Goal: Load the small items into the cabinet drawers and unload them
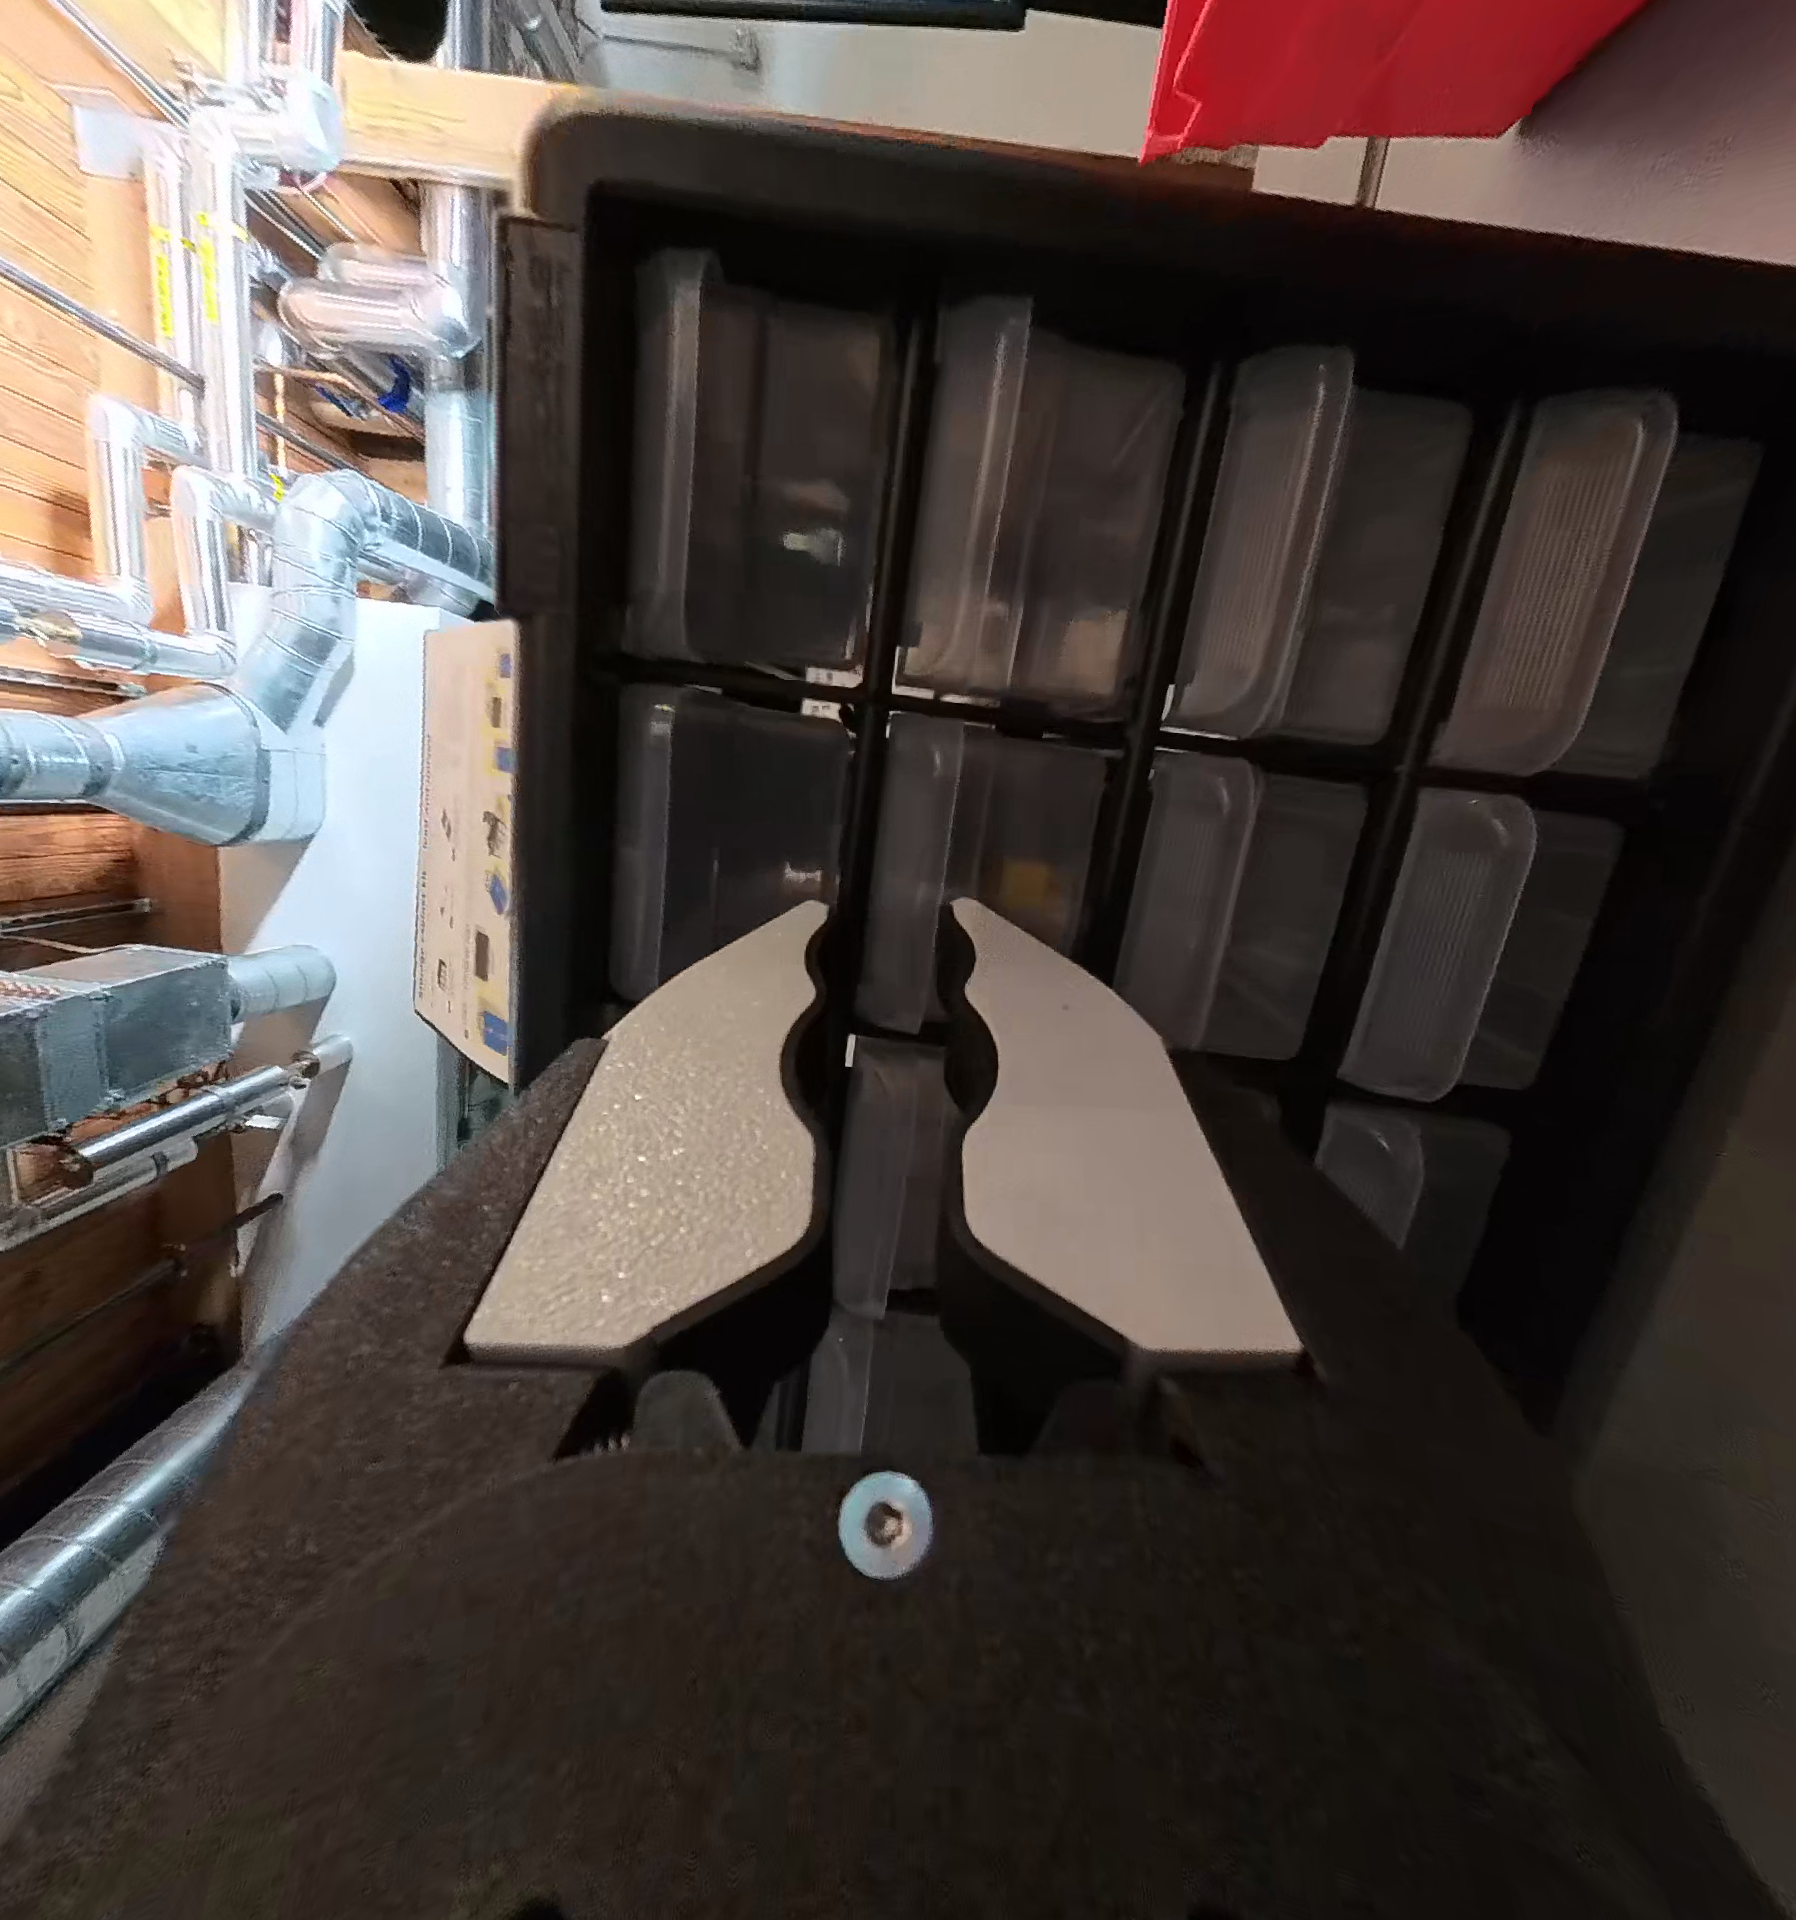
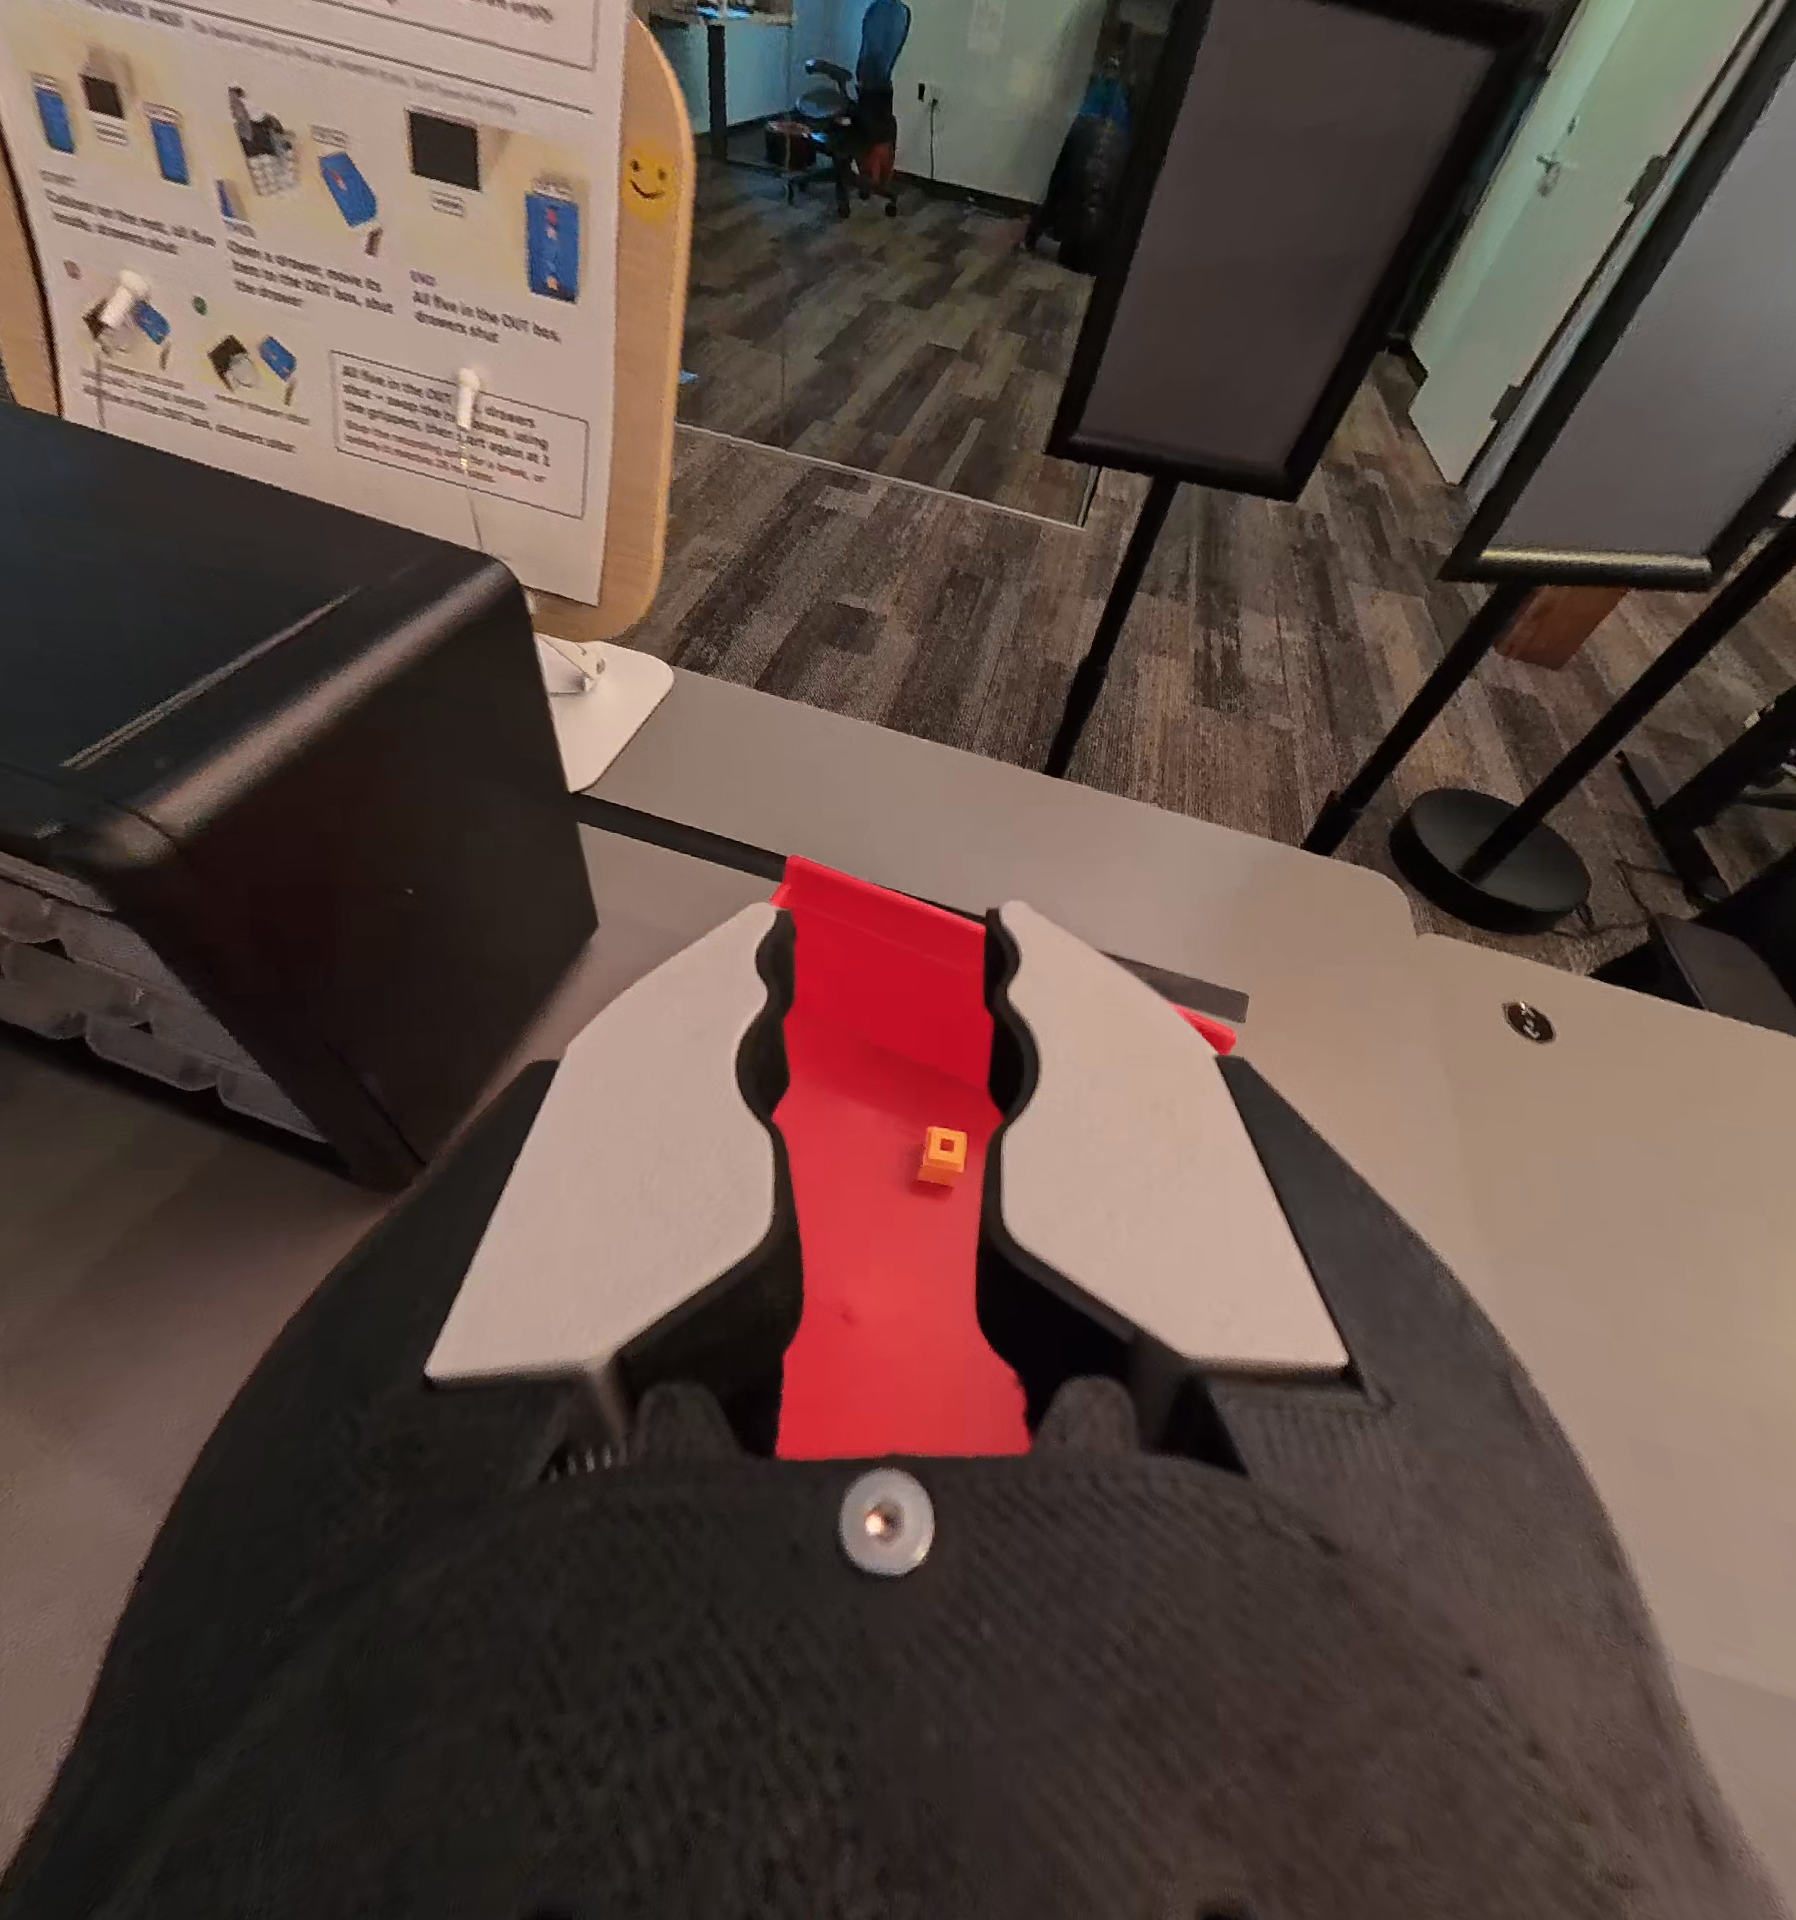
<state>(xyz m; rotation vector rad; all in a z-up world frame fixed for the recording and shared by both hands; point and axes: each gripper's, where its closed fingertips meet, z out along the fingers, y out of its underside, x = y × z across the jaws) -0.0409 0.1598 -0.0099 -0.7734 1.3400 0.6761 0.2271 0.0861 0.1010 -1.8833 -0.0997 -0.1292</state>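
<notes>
In the left wrist view the picture is turned on its side. A black cabinet (image 1: 551,416) with several clear plastic drawers fills it. My left gripper (image 1: 889,920) has its jaws narrowed around the handle of one drawer (image 1: 909,862) in the second column, with the fingertips on either side of it. A small yellow item (image 1: 1034,883) shows dimly inside that drawer. My right gripper (image 2: 883,920) is open and empty above a red tray (image 2: 873,1299). A small orange cube (image 2: 941,1155) lies in the tray. The cabinet (image 2: 250,779) stands left of the tray.
The cabinet and tray stand on a grey table (image 2: 1496,1247). An instruction board (image 2: 302,260) on a stand rises behind the cabinet. Black sign stands (image 2: 1278,239) are on the floor beyond the table's far edge. The red tray (image 1: 1393,62) also shows at the top of the left wrist view. About 30 cm separates my left fingertips from my right. The black cabinet (image 1: 551,416) sits 8 cm or so from the ends of my left fingers. My right gripper is the nearer one to the small orange cube (image 2: 941,1155): about 25 cm, against 35 cm.
</notes>
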